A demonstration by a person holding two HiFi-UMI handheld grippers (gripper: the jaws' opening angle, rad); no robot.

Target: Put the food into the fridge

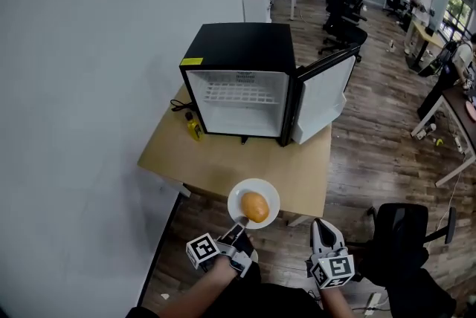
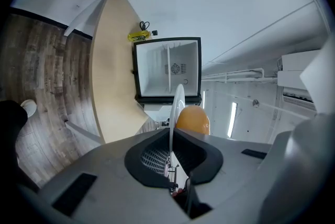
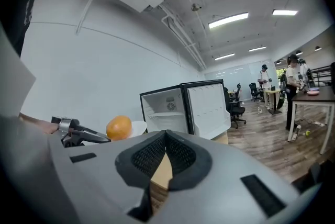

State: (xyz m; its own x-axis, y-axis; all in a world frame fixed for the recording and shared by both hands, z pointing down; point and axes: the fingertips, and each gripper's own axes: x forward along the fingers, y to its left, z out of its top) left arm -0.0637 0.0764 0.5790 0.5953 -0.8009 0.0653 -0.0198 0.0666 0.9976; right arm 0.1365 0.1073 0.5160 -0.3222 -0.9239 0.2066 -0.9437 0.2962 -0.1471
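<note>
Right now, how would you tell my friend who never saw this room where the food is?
Look for the black mini fridge with its door open, standing on the wooden table. Just before the table's near edge, the left claw pinches the rim of a white plate. The food is the round orange lump on that plate, the only thing on it.

No readable text anywhere. On the fridge (image 1: 238, 45), centre frame, the yellow sticker (image 1: 191, 62) at its upper-left corner has print too small to read, and the strip label (image 1: 242, 76) inside is illegible. The left gripper (image 1: 239, 223) and right gripper (image 1: 321, 224) carry square markers (patterns, no characters).
</note>
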